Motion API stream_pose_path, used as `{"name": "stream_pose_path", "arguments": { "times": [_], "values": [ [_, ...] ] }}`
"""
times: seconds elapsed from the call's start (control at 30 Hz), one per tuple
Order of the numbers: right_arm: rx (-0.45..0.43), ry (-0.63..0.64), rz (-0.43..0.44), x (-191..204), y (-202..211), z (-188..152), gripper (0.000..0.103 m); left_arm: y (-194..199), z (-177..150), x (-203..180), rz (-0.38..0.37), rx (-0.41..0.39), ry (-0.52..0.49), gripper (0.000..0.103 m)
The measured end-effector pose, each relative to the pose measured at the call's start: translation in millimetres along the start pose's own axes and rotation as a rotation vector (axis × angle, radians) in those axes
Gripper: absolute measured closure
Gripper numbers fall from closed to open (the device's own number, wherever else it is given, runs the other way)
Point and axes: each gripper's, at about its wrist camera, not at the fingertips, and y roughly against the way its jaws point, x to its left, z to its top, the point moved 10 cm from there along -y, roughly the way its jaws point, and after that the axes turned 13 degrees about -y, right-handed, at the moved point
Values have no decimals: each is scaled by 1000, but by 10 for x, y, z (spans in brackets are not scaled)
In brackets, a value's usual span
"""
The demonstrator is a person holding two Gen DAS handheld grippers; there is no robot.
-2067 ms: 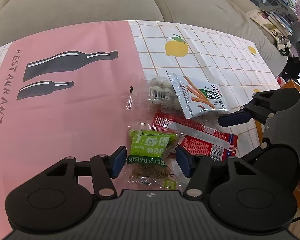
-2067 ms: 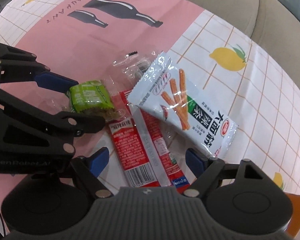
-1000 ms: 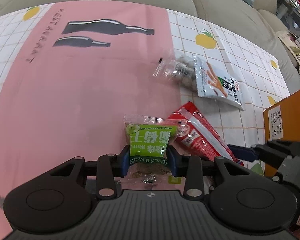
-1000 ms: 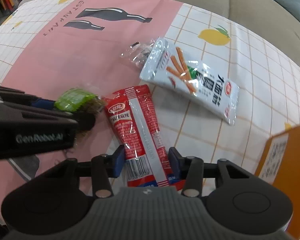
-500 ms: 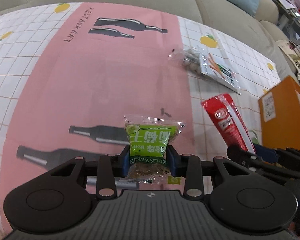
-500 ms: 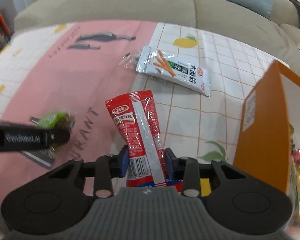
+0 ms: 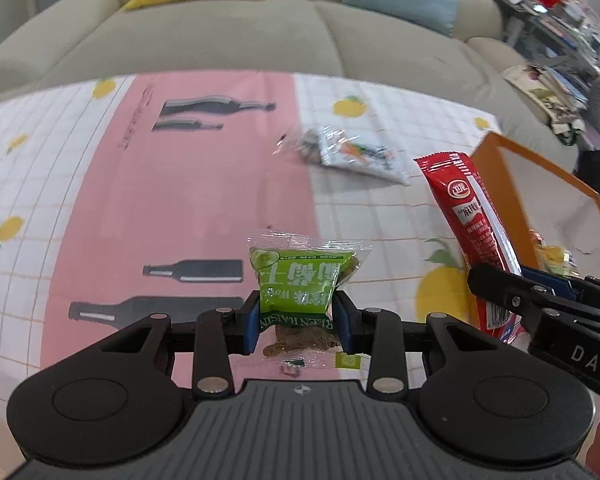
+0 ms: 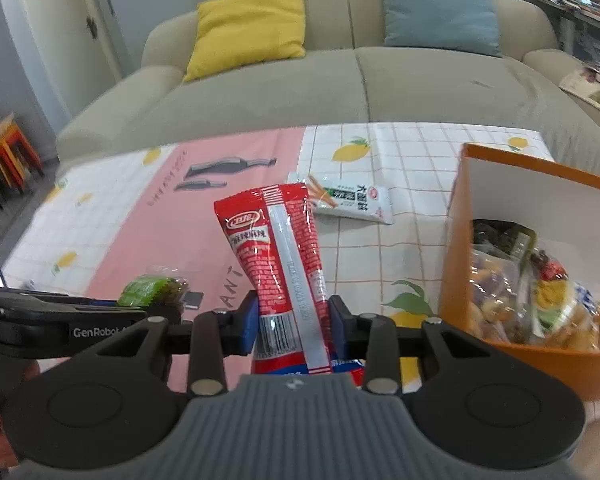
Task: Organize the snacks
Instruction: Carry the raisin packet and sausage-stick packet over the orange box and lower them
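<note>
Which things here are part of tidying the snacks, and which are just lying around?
Part of the job: green raisin packet, red snack packet, white snack packet, clear bag, orange box.

Lying about: yellow cushion, blue cushion, sofa, magazines.

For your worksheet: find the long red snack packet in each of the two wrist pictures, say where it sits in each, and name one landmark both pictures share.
Left wrist view: the red snack packet stands at the right, pinched by the right gripper, beside the orange box.
Right wrist view: the packet rises at centre from the right gripper.
Shared landmark: the white snack bag lying on the tablecloth.
</note>
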Motion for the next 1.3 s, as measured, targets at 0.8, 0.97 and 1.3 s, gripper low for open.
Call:
{"name": "stream_pose_path", "arguments": {
  "times": [0.8,0.97,1.3],
  "values": [
    [-165,-257,-10,-1093,1310,194,69,671,494,-1226,-120,-134,-237,62],
    [-196,-311,-41,-1427,1470,257,69,634,647,-1605,-155,-142,-313,62],
    [-225,-351,-127,-2021,1677,493,69,410,984,-2451,-266,-139,-454,62]
  ]
}}
